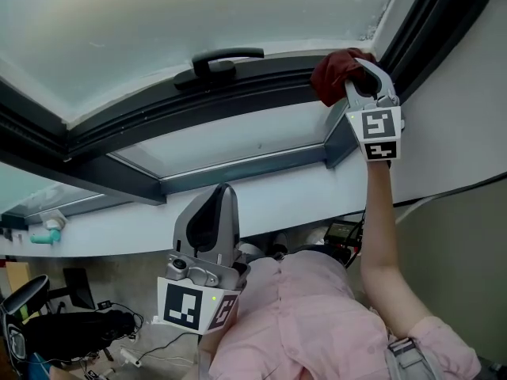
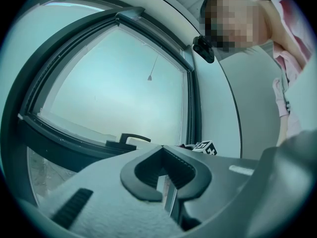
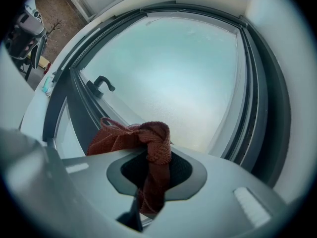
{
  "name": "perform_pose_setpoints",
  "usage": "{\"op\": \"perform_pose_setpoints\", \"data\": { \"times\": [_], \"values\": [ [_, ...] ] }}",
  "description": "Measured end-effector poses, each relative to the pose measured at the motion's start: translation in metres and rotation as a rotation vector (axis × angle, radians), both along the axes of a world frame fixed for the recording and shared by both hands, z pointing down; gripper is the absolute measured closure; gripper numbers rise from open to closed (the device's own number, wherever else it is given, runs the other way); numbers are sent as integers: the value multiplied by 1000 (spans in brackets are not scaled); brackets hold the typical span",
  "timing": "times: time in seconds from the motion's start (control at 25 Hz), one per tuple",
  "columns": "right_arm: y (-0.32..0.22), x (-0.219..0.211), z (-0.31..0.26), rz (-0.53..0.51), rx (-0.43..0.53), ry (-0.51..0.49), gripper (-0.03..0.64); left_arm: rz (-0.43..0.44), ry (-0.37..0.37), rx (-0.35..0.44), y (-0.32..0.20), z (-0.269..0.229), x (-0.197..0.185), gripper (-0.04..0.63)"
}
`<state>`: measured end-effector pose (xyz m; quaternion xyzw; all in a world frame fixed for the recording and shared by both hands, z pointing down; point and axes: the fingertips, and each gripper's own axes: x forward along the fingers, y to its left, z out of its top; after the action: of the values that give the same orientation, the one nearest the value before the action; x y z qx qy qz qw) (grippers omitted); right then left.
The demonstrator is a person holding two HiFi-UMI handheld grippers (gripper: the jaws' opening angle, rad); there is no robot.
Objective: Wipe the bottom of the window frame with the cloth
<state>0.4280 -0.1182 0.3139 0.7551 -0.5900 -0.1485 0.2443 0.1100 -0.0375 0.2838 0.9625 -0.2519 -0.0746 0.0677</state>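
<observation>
The right gripper [image 1: 358, 76] pinches the red cloth [image 1: 333, 74] at the upper right, against the window frame [image 1: 261, 81]. The left gripper [image 1: 222, 192] is closed on nothing. Hard rubbing could tug the cloth out

My right hand-held gripper [image 1: 366, 81] holds the red cloth [image 1: 333, 71] against the dark frame [image 1: 238, 93] near its right corner, right of the handle [image 1: 226, 58]. My left hand-held gripper [image 1: 215, 204] hangs low, above my pink shirt [image 1: 317, 323].

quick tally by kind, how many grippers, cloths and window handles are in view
grippers: 2 (left gripper, right gripper)
cloth: 1, red
window handle: 1, dark
total: 4
</observation>
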Motion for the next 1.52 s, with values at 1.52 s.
{"op": "perform_pose_setpoints", "data": {
  "times": [1.52],
  "values": [
    [-69, -277, 22, -459, -31, 200, 538, -173, -29, 24, -57, -10, -63, 597]
  ]
}}
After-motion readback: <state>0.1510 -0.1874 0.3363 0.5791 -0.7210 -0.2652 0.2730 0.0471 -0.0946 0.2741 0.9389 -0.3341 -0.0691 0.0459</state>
